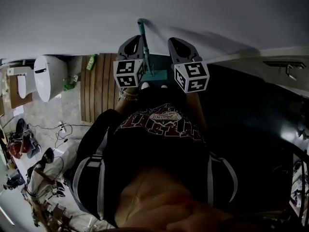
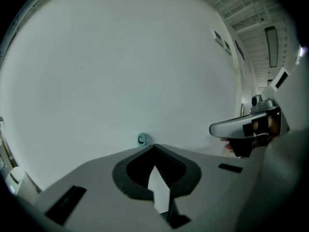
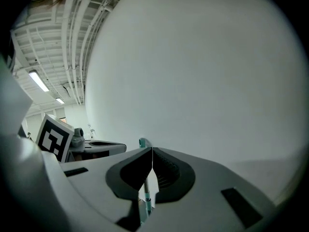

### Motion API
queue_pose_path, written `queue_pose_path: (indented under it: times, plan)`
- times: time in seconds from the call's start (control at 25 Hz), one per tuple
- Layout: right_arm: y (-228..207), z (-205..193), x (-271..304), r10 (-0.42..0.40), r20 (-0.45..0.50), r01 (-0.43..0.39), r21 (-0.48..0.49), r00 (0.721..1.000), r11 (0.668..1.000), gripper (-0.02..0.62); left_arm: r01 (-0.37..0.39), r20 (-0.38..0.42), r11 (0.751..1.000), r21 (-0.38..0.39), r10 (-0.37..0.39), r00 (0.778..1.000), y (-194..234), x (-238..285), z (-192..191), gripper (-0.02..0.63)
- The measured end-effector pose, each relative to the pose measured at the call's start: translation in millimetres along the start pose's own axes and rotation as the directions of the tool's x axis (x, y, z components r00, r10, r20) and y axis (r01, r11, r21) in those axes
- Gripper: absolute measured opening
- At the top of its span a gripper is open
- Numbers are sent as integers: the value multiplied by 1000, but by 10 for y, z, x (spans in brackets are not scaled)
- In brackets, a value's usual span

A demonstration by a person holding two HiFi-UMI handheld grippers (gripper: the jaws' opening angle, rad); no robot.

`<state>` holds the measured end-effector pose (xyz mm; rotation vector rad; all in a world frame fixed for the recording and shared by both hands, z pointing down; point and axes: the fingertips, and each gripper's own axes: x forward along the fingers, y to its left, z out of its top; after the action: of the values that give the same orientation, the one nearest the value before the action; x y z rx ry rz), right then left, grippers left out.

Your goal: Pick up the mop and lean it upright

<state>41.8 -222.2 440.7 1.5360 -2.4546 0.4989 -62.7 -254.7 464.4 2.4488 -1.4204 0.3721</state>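
Observation:
A teal mop stands against the white wall [image 1: 154, 8]. Its handle [image 1: 144, 45] runs up between my two grippers, and its teal head [image 1: 159, 75] sits low by the marker cubes. My left gripper [image 1: 131, 40] is just left of the handle and my right gripper [image 1: 177, 41] is to its right. In the left gripper view the jaws [image 2: 154, 146] meet at the tips, with the handle's teal end [image 2: 141, 139] just beyond them. In the right gripper view the jaws [image 3: 151, 149] are also together. There the handle [image 3: 145, 197] shows through the gap below them, not clamped.
A white toilet [image 1: 48, 76], a wooden slatted panel [image 1: 99, 88] and a green bottle [image 1: 91, 62] lie to the left. Cables and clutter [image 1: 43, 163] cover the floor at lower left. A dark surface [image 1: 251, 120] fills the right. The wall is close ahead.

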Motion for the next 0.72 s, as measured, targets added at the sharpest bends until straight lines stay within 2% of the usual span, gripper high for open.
queue_pose_path:
  times: [0.24, 0.52, 0.72]
  plan:
    - [-125, 28, 129, -36, -5, 36, 24, 999, 999, 18, 26, -15, 1000, 8, -26, 1000, 117, 248, -10, 54]
    - [-212, 2, 228, -66, -16, 67, 36, 998, 997, 18, 17, -57, 1000, 16, -16, 998, 256, 462, -124, 160]
    - [-277, -13, 207, -96, -26, 98, 51, 995, 994, 18, 30, -87, 999, 24, -28, 996, 310, 617, -189, 175]
